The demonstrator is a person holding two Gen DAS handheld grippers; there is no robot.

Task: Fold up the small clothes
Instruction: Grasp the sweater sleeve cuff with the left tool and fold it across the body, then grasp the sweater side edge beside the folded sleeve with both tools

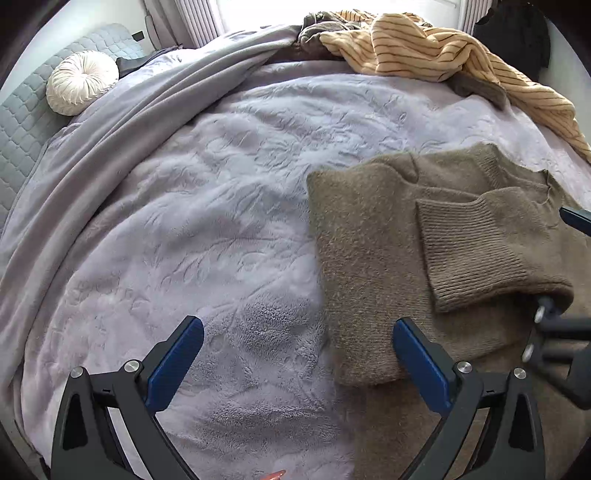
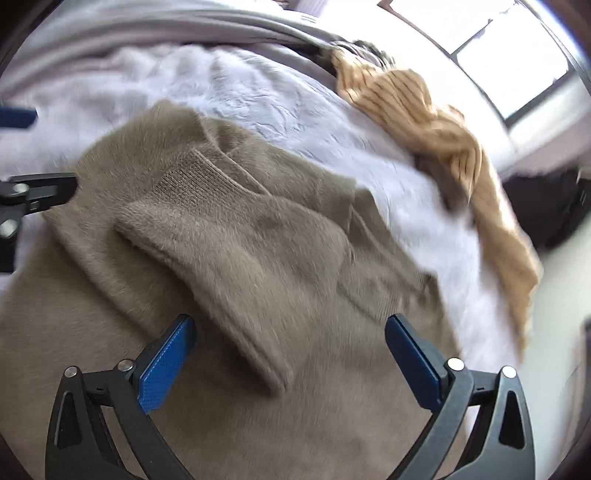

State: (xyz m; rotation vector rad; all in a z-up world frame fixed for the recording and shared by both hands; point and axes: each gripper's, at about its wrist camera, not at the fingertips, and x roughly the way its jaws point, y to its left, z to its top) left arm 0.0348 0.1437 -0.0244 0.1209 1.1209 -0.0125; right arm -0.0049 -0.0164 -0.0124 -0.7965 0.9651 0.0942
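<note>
Left gripper (image 1: 297, 354) spread wide over lilac blanket (image 1: 207, 206), right gripper (image 2: 290, 350) parted above brown sweater (image 2: 258, 240), nothing gripped

A wide bed (image 1: 229, 192) fills the room's middle, spread with a pale lilac plush cover (image 1: 184, 258) embossed with leaf patterns. Along the bed's far-left edge a smoother grey blanket (image 1: 155, 110) lies in long folds. Beyond that blanket a quilted grey-green headboard (image 1: 26, 122) stands, with a round cream pleated cushion (image 1: 83, 82) resting against it. Behind the bed's far side a bright window (image 2: 509, 70) with a dark frame lets in strong daylight, and pale pleated curtains (image 1: 201, 18) hang beside it. A white wall (image 1: 110, 14) meets the headboard.
</note>
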